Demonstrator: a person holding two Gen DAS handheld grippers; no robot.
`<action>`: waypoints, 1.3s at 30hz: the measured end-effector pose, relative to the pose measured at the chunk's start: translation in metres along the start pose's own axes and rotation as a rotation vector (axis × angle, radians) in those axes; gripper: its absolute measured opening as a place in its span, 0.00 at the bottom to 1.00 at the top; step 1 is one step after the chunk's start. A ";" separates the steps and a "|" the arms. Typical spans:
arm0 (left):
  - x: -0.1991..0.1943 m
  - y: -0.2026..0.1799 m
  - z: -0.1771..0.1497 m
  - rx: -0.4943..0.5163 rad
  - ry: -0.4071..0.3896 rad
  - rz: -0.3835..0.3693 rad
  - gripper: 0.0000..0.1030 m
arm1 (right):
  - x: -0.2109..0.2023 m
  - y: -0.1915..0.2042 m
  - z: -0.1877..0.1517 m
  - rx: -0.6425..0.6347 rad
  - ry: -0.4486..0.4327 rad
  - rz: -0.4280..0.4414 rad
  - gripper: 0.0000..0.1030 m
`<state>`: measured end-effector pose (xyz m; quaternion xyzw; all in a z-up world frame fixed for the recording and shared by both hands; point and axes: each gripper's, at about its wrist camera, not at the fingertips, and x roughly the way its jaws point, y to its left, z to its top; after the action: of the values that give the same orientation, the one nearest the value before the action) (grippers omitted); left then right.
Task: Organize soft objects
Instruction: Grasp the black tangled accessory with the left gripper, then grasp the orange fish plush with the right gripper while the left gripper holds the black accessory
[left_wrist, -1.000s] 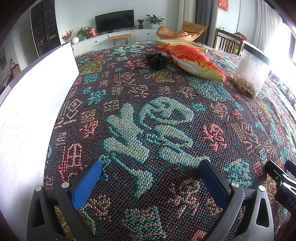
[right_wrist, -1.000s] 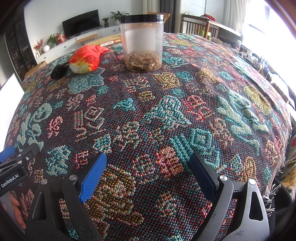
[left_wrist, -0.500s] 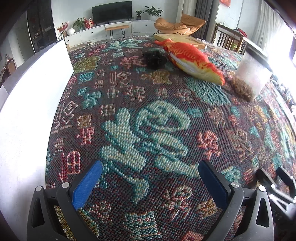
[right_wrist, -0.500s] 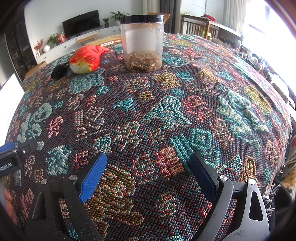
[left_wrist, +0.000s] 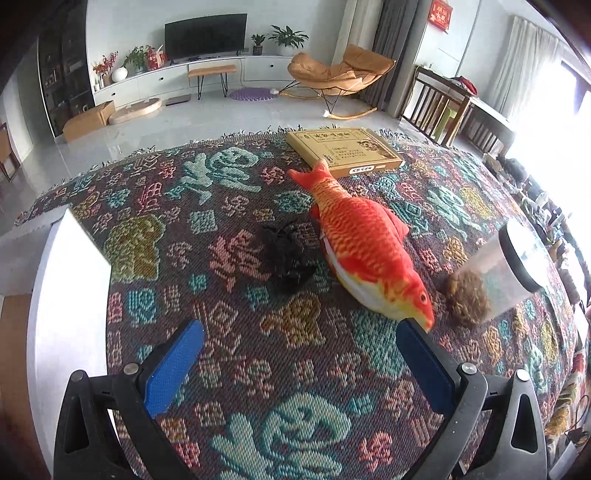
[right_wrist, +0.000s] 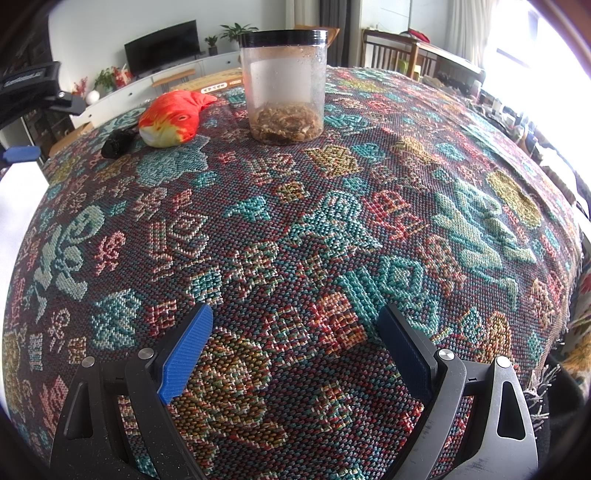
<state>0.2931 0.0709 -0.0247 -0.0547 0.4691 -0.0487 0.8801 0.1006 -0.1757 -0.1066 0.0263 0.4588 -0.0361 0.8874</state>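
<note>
**Plush fish and black bundle: handling notes**

On the table (left_wrist: 480, 192), covered by a patterned woven cloth, the fish (left_wrist: 364, 251) lay on its side, tail toward a flat box (left_wrist: 343, 151) and head toward the viewer. A small black bundle (left_wrist: 288, 258) sat just beside the fish's belly, apart from it or barely touching; which could not be told. A jar (right_wrist: 284, 85) with a black lid stood near the fish's head.

The left gripper (left_wrist: 301, 354) hovered above the cloth with fingers spread wide and nothing between them; its right finger overlapped the fish's snout in view, though contact could not be confirmed. The right gripper (right_wrist: 295, 343) was likewise released and empty, well apart from both soft items.

Handling, as judged: the fish looked light, stuffed and compressible, unlikely to slip against the ribbed pads. The mid-body, behind the head, offered the fullest section to pinch; the tail would likely flop. The bundle appeared limp and should be gathered at its centre.

Hard to make out: the bundle's material and shape, the jar's brown contents, and the white surface (left_wrist: 66, 295) along the left edge, cut off by the frame.
</note>
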 end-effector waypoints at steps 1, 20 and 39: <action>0.010 0.001 0.008 -0.003 0.003 0.003 1.00 | 0.000 0.000 0.001 0.000 0.000 0.000 0.90; 0.085 0.023 0.019 -0.061 0.064 0.071 0.32 | 0.006 0.004 0.009 -0.003 -0.001 0.004 0.93; -0.045 0.029 -0.168 -0.024 0.113 0.104 0.32 | 0.008 0.005 0.008 -0.002 -0.002 0.006 0.93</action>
<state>0.1290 0.0975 -0.0850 -0.0382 0.5210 -0.0002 0.8527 0.1126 -0.1721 -0.1082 0.0266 0.4579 -0.0330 0.8880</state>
